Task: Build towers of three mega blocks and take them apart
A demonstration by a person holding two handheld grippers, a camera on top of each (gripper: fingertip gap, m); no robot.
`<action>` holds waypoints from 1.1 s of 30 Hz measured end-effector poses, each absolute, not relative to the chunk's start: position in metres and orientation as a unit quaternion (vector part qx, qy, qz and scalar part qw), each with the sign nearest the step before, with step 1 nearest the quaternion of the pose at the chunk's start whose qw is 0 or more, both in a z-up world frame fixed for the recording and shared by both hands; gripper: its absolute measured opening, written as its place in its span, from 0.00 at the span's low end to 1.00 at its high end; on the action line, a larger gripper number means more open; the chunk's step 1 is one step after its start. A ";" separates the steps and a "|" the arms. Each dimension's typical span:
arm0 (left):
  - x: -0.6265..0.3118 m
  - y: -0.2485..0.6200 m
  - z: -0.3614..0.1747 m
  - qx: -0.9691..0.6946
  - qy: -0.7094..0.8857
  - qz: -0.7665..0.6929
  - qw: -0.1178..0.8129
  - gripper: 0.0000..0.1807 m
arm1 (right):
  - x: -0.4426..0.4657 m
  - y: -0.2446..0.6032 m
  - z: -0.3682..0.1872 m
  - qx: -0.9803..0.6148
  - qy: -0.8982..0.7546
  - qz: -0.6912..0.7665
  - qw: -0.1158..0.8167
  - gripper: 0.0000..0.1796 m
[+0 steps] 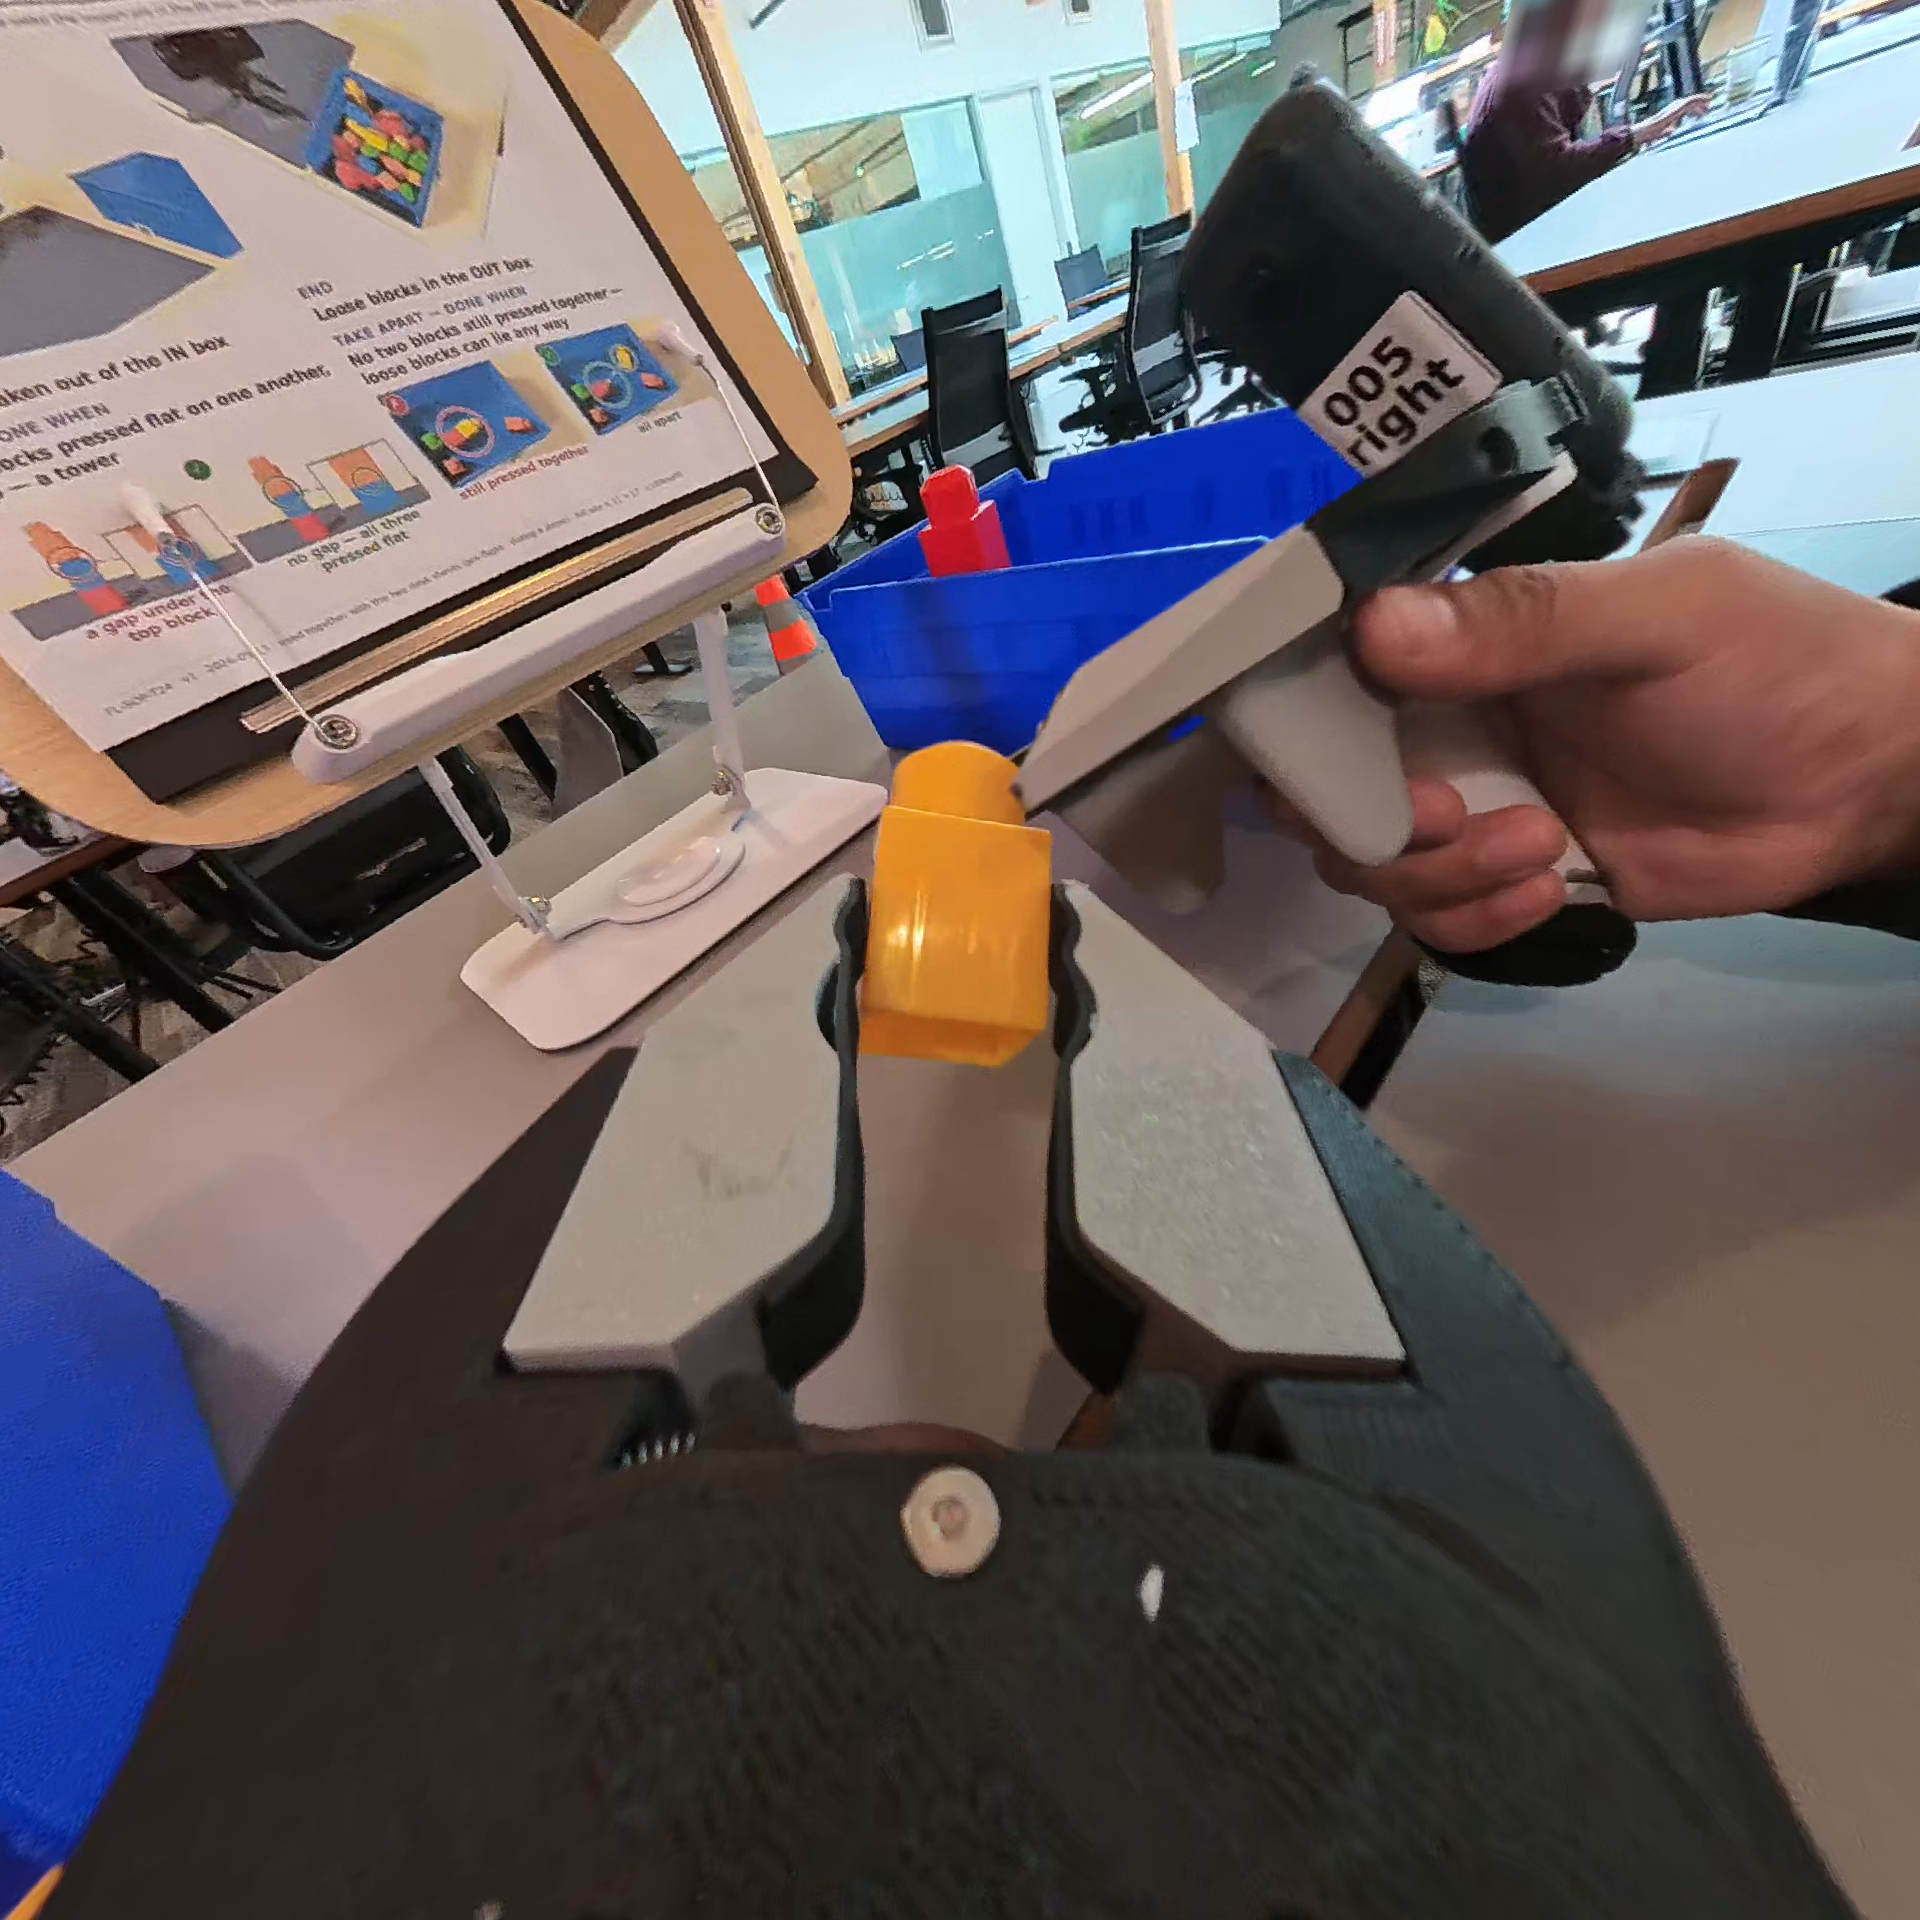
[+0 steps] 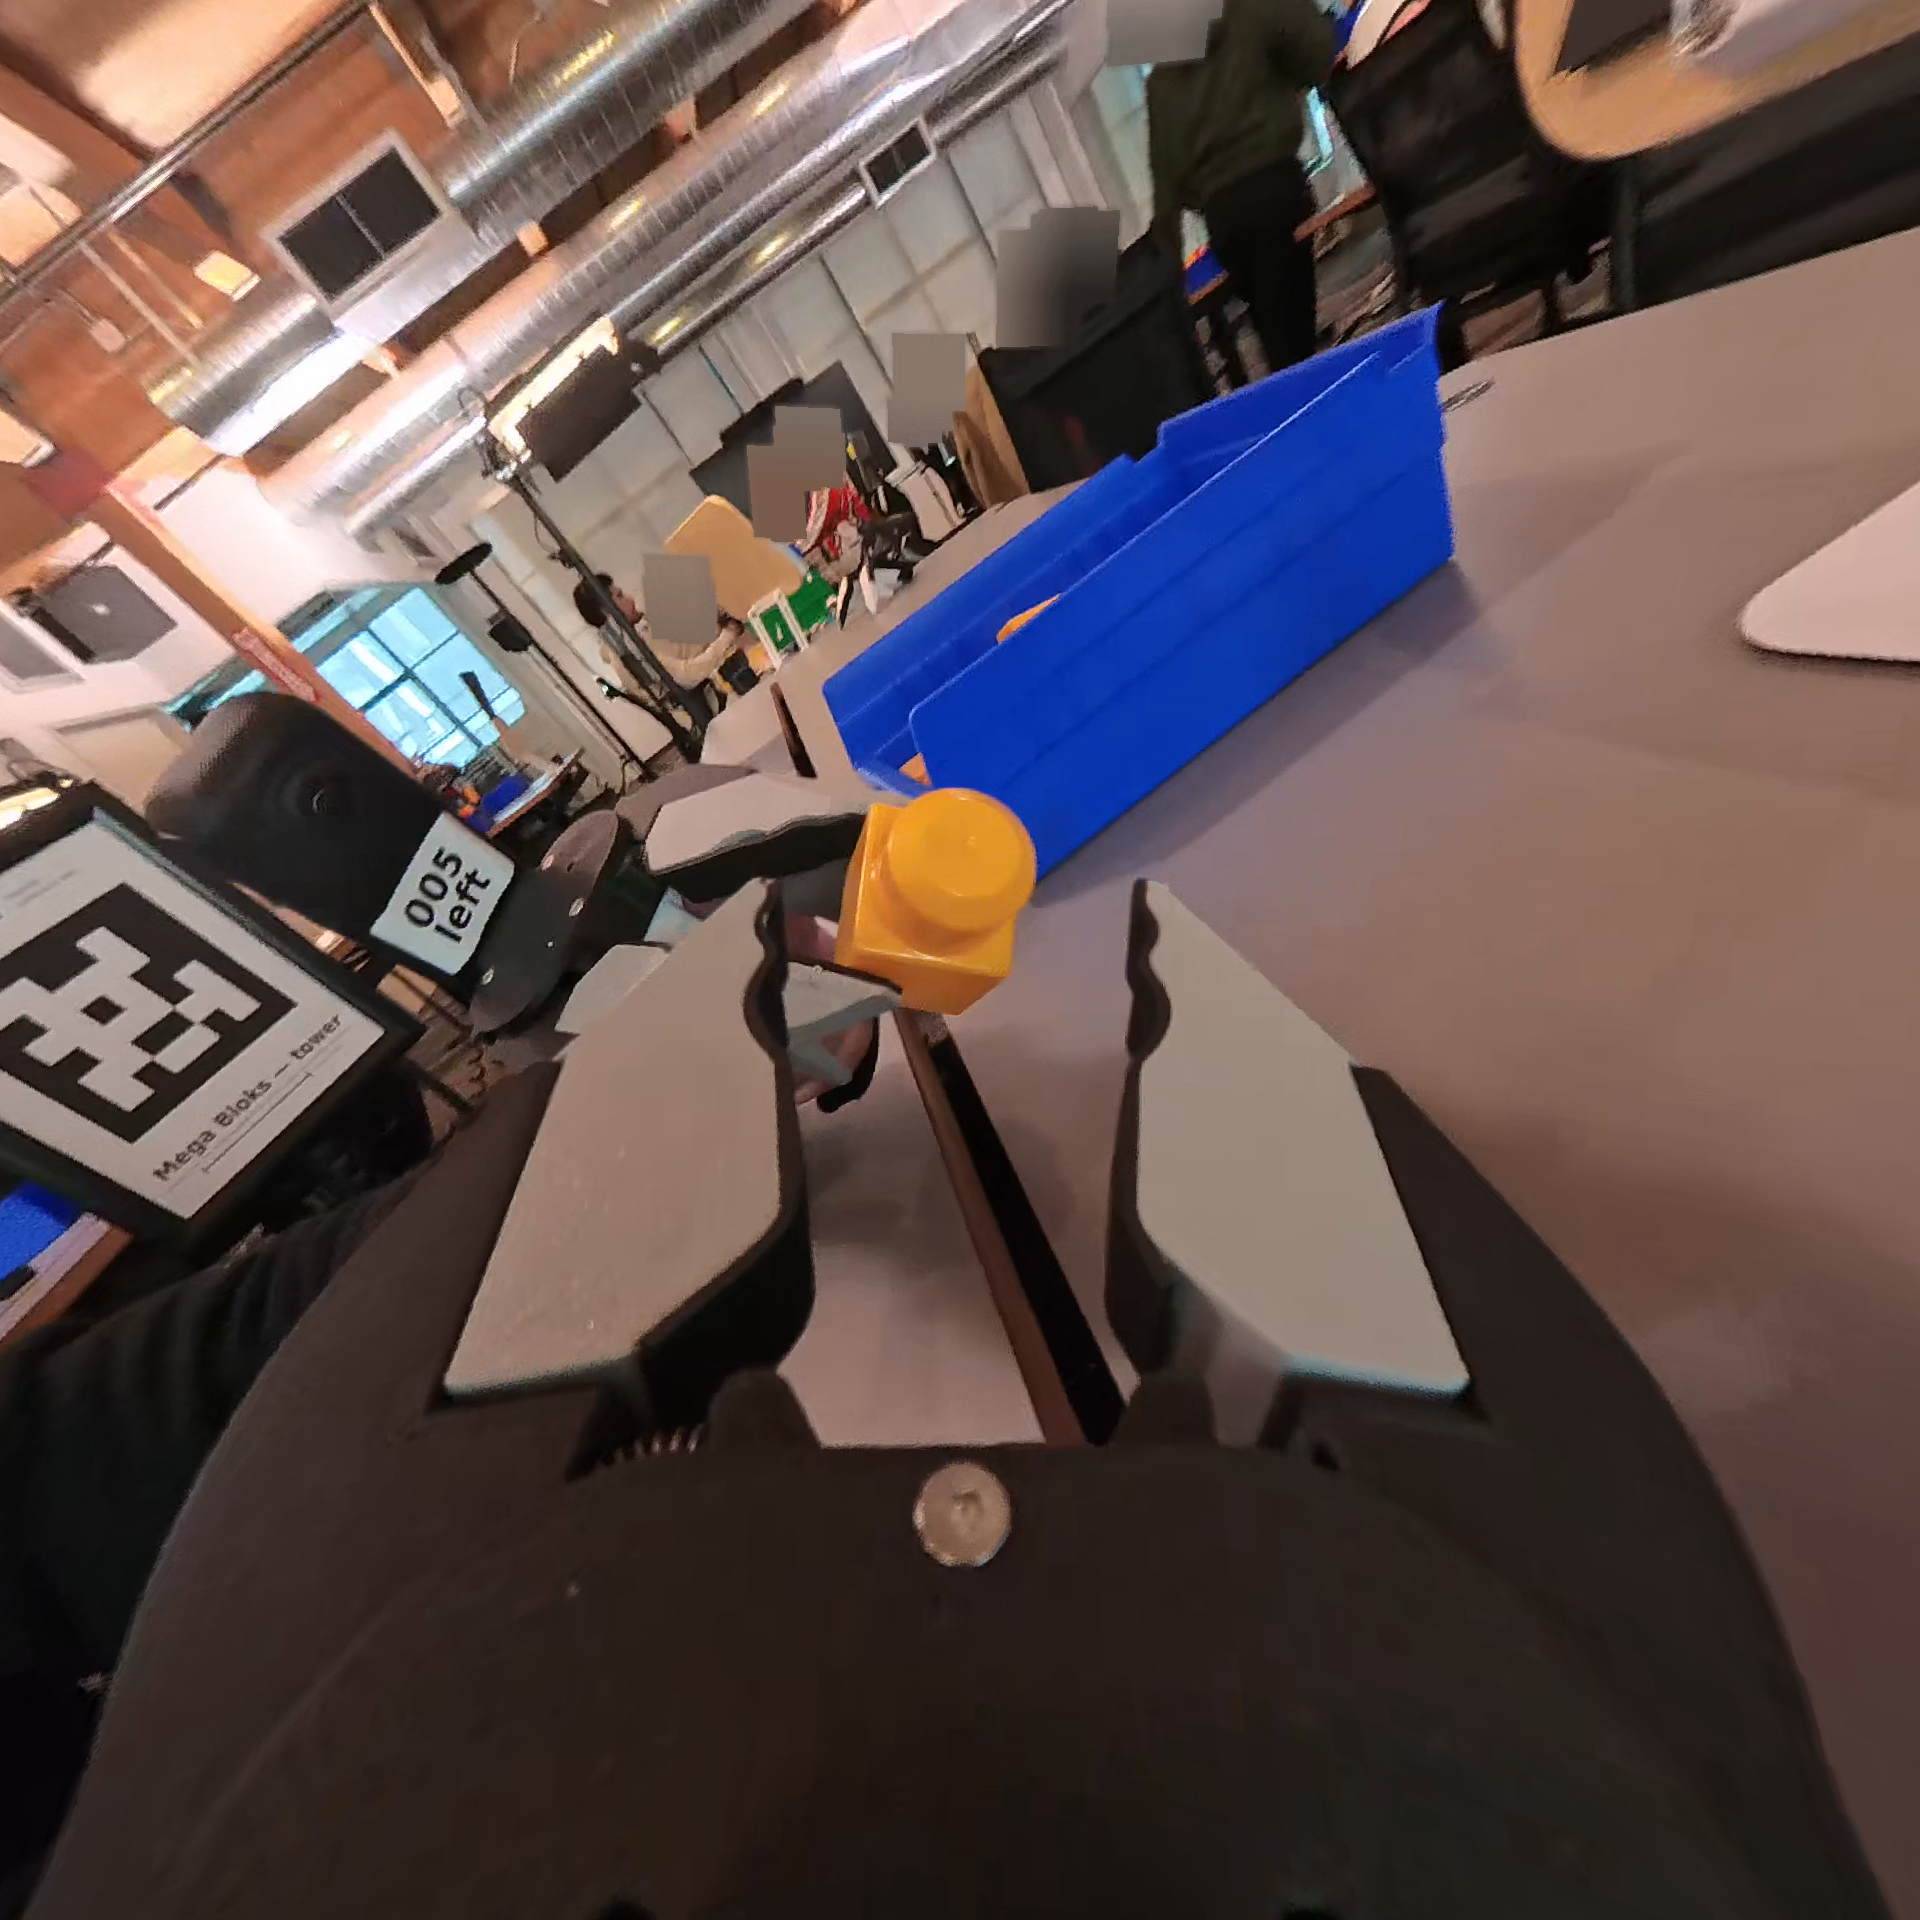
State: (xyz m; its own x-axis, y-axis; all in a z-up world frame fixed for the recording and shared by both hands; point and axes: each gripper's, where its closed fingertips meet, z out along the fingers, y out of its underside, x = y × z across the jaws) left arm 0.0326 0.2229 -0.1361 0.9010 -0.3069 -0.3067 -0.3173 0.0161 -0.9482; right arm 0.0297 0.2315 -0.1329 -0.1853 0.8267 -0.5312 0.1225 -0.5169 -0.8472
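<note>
The left gripper (image 1: 956,971), a black-bodied tool with grey fingers, is clenched on a single-stud yellow plastic block (image 1: 956,925), its black pads pressing the block's two side walls. The block is held in the air above the grey tabletop (image 1: 312,1143), tipped so that its round stud points away from the left camera and its hollow underside faces back towards it.

The right gripper (image 2: 951,966) comes in from the right, held by a bare hand (image 1: 1621,748) wrapped around the grey handle with the thumb lying along the top. Its fingers stand released, wide apart with nothing between them. In the left wrist view one grey fingertip (image 1: 1049,774) sits right at the block's stud; whether it actually touches is hard to tell.

From the right wrist view the stud faces the camera, just beyond and to the left of the open gap.

Behind the block, a blue plastic bin (image 1: 987,644) stands on the table with a red block (image 1: 961,525) rising above its rim. A second blue bin (image 2: 1195,623) lies further along the table. A white stand (image 1: 665,894) carries a printed instruction sheet (image 1: 343,343).
</note>
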 end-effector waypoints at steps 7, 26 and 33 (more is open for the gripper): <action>0.044 0.221 -0.140 -0.695 0.232 0.017 0.680 0.18 | 0.025 0.214 -0.140 -0.567 -0.446 0.644 0.254 0.19; -0.025 0.224 -0.158 -0.748 0.093 0.145 0.641 0.15 | 0.045 0.288 -0.219 -0.682 -0.562 0.184 0.429 0.19; -0.038 0.224 -0.158 -0.754 0.061 0.149 0.637 0.17 | 0.040 0.284 -0.218 -0.677 -0.563 0.204 0.428 0.22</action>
State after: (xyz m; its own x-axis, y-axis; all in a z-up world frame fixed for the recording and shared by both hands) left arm -0.0377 0.2237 -0.1582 0.9480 0.0974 -0.3031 -0.2826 -0.1809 -0.9420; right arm 0.0400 0.2839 -0.2183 0.2836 0.9366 0.2058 0.5868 0.0003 -0.8097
